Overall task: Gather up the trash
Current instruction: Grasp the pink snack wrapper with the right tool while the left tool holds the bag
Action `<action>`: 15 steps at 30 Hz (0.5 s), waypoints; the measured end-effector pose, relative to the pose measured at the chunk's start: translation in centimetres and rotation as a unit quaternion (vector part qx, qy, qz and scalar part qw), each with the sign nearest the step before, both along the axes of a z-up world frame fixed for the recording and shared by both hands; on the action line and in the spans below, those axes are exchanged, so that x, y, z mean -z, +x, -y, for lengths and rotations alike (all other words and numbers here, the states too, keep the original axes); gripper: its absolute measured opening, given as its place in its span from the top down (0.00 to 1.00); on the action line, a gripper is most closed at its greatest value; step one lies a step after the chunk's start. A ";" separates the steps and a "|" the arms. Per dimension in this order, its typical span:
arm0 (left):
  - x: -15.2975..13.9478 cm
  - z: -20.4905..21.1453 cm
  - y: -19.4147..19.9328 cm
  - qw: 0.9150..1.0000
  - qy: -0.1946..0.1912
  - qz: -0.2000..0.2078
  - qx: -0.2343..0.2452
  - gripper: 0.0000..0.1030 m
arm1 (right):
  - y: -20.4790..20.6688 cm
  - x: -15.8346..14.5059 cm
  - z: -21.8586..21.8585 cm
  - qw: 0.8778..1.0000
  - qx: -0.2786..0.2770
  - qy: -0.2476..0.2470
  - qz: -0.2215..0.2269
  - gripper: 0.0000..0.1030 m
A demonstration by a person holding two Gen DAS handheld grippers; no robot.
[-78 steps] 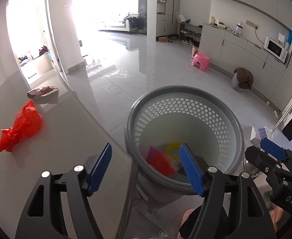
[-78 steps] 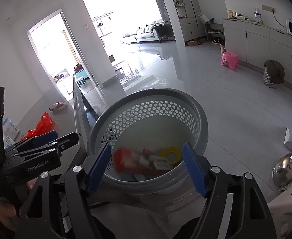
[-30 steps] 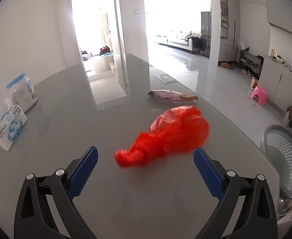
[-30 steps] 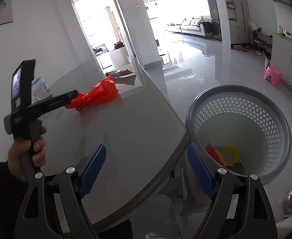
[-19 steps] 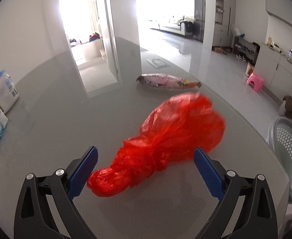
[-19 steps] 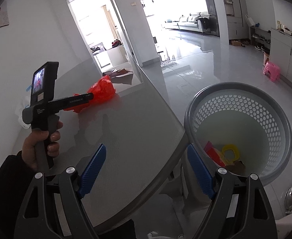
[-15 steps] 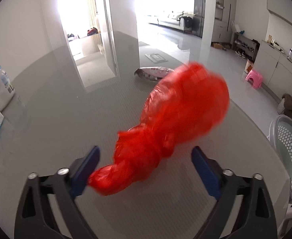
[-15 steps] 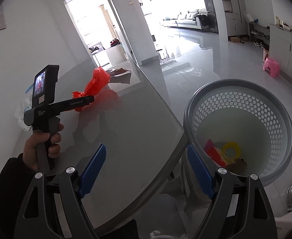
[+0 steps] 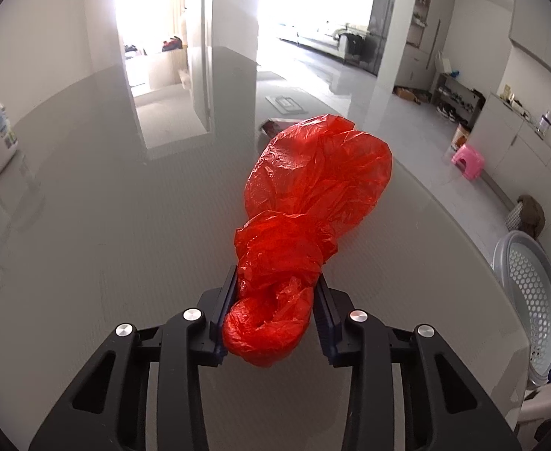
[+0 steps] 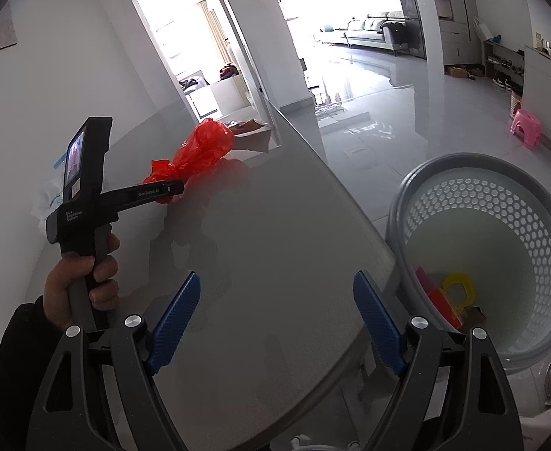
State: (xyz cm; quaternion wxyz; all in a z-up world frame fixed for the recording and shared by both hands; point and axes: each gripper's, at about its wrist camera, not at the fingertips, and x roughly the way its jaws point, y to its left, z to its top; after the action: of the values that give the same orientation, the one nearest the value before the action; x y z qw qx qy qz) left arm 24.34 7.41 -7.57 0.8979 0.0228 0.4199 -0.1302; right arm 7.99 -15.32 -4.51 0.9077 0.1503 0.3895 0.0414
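Since the earlier frames the left gripper (image 9: 273, 315) had left the basket and come over the grey table (image 9: 106, 244), where its jaws had just been closing; they now pinched the knotted neck of the red plastic bag (image 9: 313, 203), blue pads pressed against both sides of the twist. The bag's puffed body stretched away from the fingers, low over the tabletop; whether it was resting on the surface or was just lifted was hard to tell. In the right wrist view, a hand (image 10: 79, 282) in a dark sleeve gripped the left tool's handle. The right gripper (image 10: 275, 319) hung above the table's near edge with its jaws spread wide and nothing between them. Just beside that edge, on the floor, stood the perforated grey basket (image 10: 407, 203), holding a yellow ring (image 10: 457, 287) and red scraps. Beyond the bag lay a flat wrapper (image 10: 247, 126) near the table's far edge. A pink stool (image 10: 525, 122) stood far off.
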 end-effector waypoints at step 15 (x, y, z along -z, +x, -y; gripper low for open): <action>-3.3 -2.7 -0.3 0.992 0.032 0.088 -0.087 0.65 | 10.1 -2.8 -2.9 0.996 -0.049 -0.067 0.044 0.22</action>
State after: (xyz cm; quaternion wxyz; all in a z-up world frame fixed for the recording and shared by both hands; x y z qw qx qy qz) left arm 24.00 10.10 -4.28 0.9382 0.0269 0.3432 -0.0356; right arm 18.10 -12.42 -1.74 0.9289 0.0679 0.3580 0.0663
